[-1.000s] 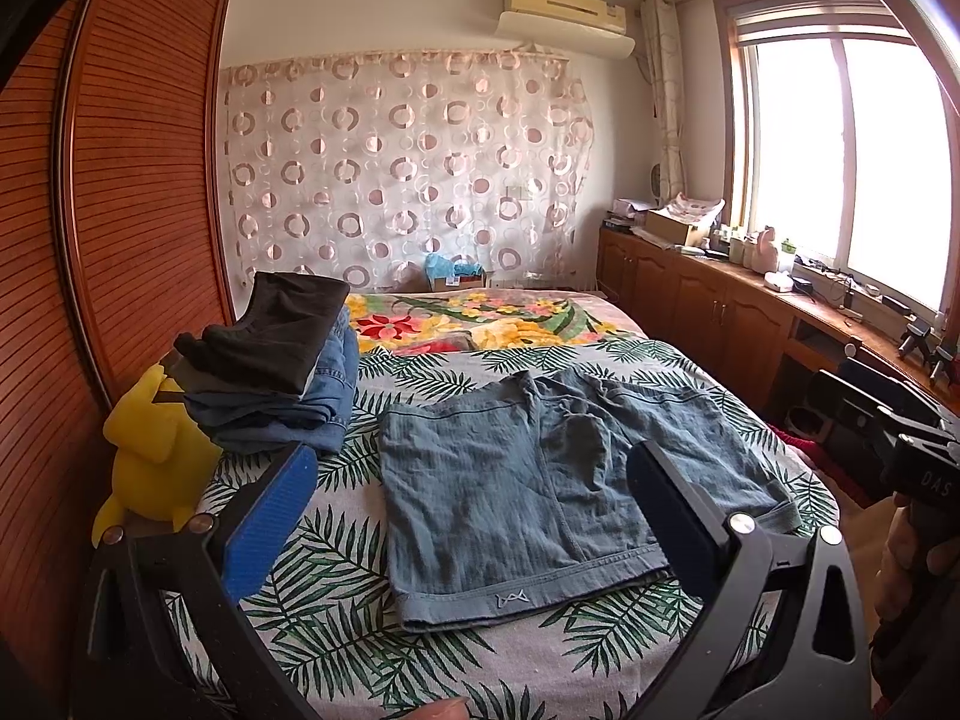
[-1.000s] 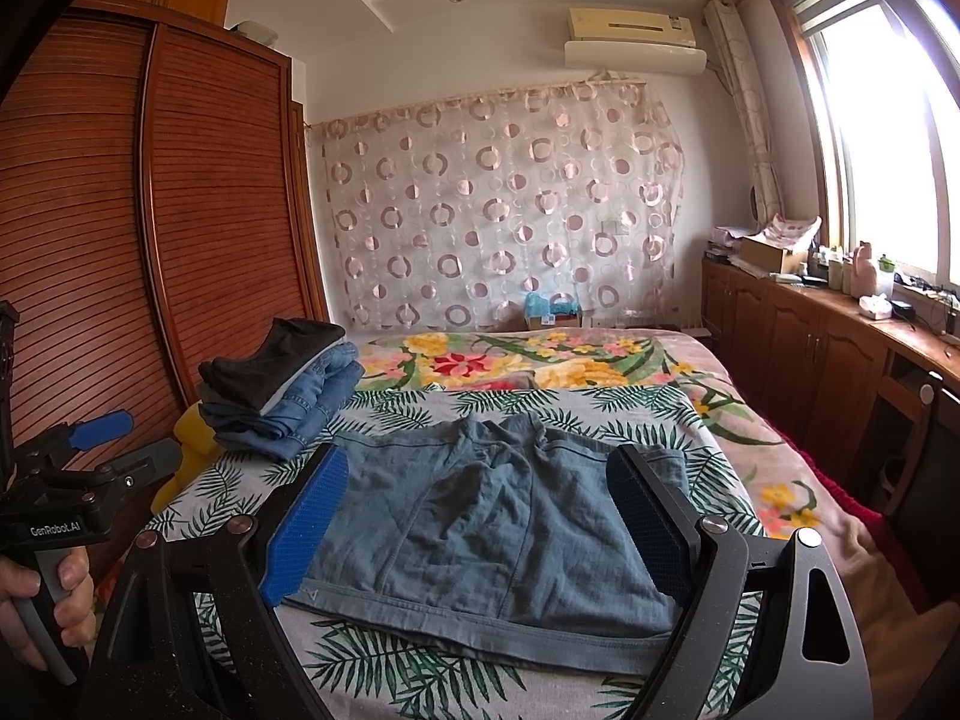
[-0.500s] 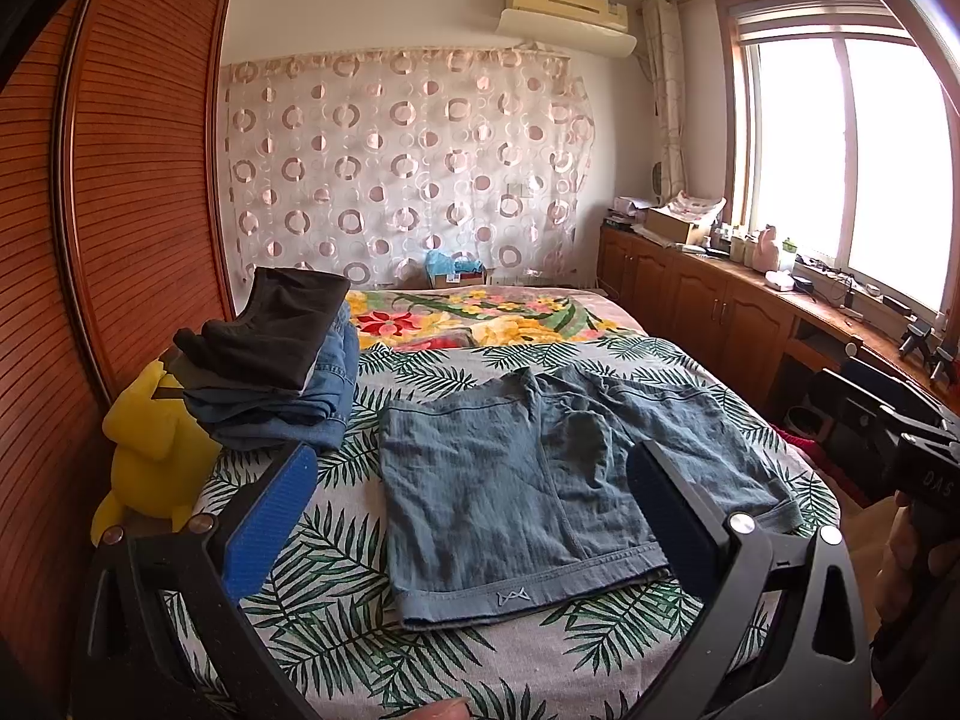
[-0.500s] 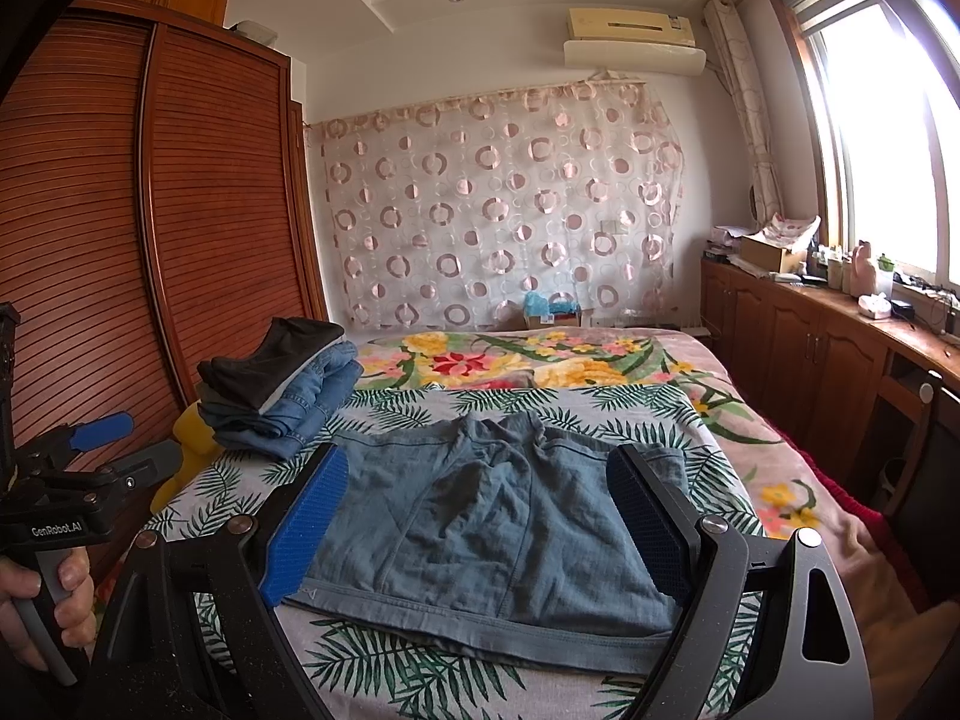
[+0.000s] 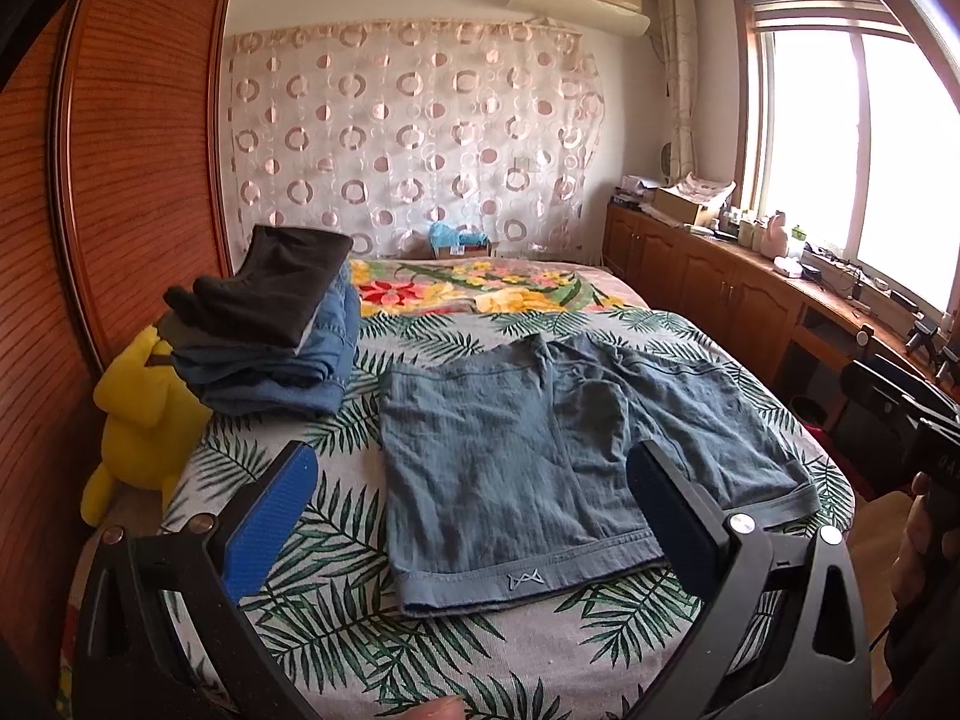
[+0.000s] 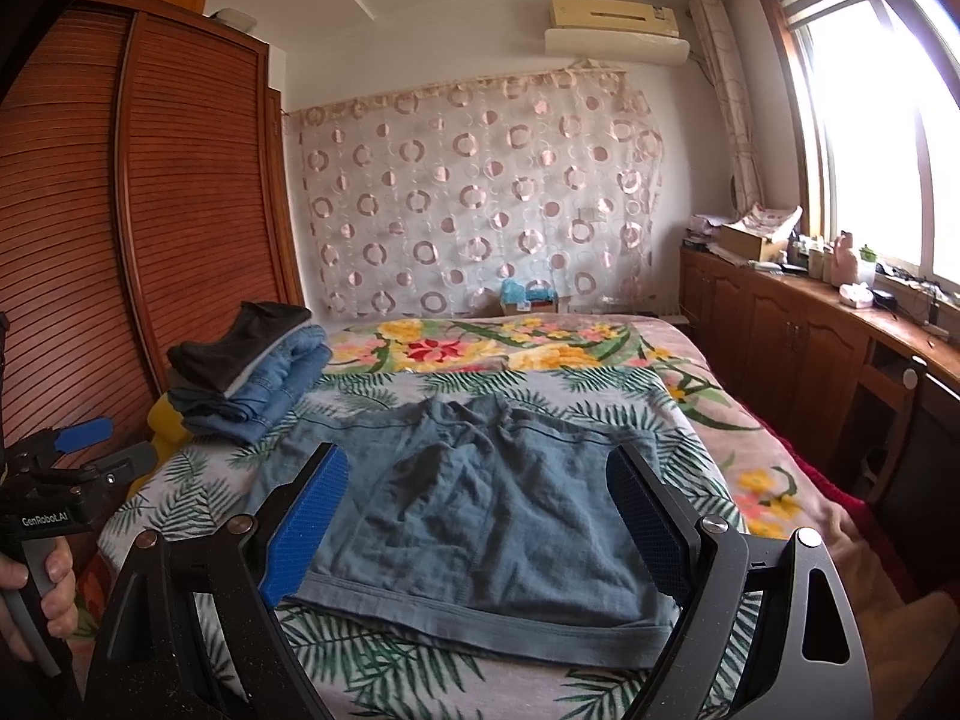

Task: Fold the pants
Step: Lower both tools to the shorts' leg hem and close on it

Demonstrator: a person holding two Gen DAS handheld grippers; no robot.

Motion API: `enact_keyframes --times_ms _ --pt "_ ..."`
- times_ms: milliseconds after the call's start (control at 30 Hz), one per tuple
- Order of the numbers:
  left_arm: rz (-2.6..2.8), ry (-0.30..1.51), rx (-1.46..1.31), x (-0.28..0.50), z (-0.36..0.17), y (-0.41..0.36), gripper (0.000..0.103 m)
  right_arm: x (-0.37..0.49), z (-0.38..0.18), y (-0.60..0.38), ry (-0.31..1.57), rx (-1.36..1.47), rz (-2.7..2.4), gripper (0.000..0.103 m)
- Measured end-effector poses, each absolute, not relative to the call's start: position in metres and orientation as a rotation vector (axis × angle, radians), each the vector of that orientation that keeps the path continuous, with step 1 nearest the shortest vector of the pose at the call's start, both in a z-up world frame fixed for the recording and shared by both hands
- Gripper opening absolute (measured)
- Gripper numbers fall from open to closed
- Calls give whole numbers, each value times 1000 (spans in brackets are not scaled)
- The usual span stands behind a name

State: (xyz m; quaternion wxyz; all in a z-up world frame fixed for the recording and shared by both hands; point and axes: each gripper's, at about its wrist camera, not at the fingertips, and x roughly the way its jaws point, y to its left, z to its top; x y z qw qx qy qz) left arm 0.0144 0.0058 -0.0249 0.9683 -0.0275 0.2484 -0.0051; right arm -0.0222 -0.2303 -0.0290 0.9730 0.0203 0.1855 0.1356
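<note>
A pair of blue-grey denim shorts lies spread flat on the leaf-print bed cover, waistband nearest me; it also shows in the right wrist view. My left gripper is open and empty, held above the near edge of the bed in front of the waistband. My right gripper is open and empty, held above the shorts' waistband from the right side. Neither touches the cloth.
A stack of folded jeans and dark trousers sits on the bed's left, over a yellow plush toy. A wooden wardrobe stands left. A wooden counter runs under the window at right. A floral blanket covers the bed's far half.
</note>
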Motion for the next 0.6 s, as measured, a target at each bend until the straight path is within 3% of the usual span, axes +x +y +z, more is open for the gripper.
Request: enact_keyframes --times_ms 600 --pt "-27 666 -58 39 -77 24 103 -6 -49 -261 520 8 190 89"
